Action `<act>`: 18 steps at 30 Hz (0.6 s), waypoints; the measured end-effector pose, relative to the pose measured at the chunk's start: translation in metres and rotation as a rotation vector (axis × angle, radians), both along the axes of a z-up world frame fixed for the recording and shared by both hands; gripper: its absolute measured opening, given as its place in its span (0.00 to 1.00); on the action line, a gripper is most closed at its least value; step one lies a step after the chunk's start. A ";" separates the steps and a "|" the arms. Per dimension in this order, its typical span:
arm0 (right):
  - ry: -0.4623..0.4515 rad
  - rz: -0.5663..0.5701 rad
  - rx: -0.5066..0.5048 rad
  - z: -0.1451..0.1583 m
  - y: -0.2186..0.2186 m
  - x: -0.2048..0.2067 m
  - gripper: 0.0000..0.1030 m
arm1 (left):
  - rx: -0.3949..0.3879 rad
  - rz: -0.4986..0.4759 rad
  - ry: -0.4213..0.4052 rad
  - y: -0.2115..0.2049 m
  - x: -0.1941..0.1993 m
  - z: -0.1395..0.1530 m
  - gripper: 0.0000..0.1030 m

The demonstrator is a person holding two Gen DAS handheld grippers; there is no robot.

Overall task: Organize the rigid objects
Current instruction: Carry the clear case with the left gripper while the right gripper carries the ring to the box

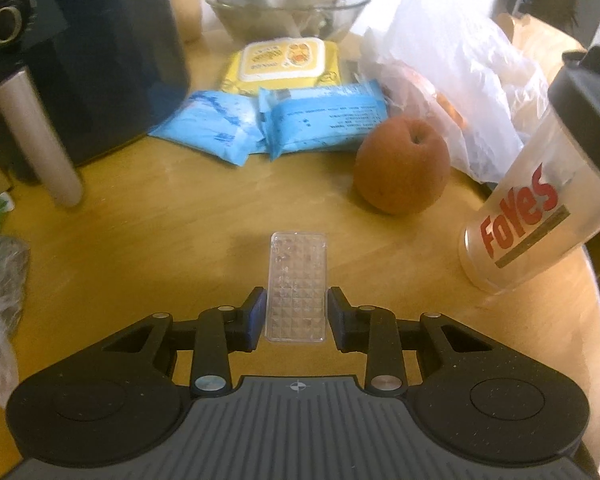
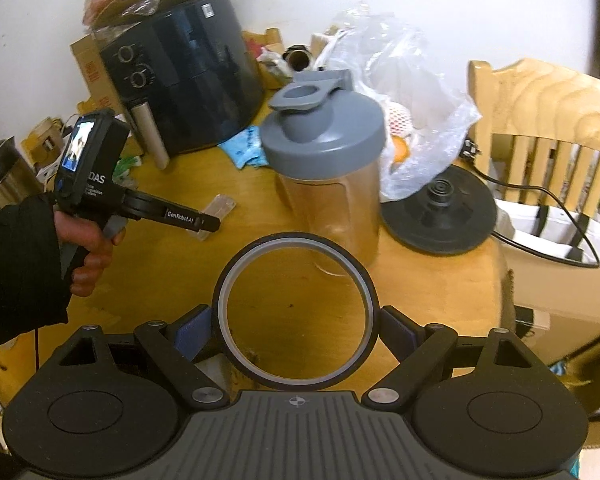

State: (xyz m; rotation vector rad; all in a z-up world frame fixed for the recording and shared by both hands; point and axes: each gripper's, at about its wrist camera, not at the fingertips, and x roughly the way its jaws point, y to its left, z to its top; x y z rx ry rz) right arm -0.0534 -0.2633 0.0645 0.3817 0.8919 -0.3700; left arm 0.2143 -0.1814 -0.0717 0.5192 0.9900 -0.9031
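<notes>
A clear studded plastic block (image 1: pixel 296 286) lies on the wooden table (image 1: pixel 140 248) between the fingers of my left gripper (image 1: pixel 296 316); the jaws stand slightly apart from its sides, open. It also shows in the right wrist view (image 2: pixel 222 205), just beyond the left gripper (image 2: pixel 204 222). My right gripper (image 2: pixel 298 330) is shut on a black tape ring (image 2: pixel 296 308), held above the table. A shaker bottle (image 2: pixel 326 176) with a grey lid stands just beyond the ring; it also shows in the left wrist view (image 1: pixel 540 200).
An apple (image 1: pixel 402 166), blue wipe packs (image 1: pixel 276 124), a yellow wipe pack (image 1: pixel 282 64), a glass bowl (image 1: pixel 288 10) and a plastic bag (image 1: pixel 460 92) crowd the far side. A black air fryer (image 2: pixel 176 76) stands left, a kettle base (image 2: pixel 440 212) and chair (image 2: pixel 548 120) right.
</notes>
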 end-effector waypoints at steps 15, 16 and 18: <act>-0.025 0.153 0.018 0.000 0.016 0.023 0.87 | -0.050 0.134 -0.031 0.053 -0.012 0.038 0.32; -0.027 0.160 0.019 0.000 0.018 0.024 0.87 | -0.049 0.144 -0.035 0.057 -0.013 0.041 0.32; -0.030 0.175 0.023 0.001 0.020 0.027 0.87 | -0.052 0.164 -0.041 0.065 -0.016 0.047 0.32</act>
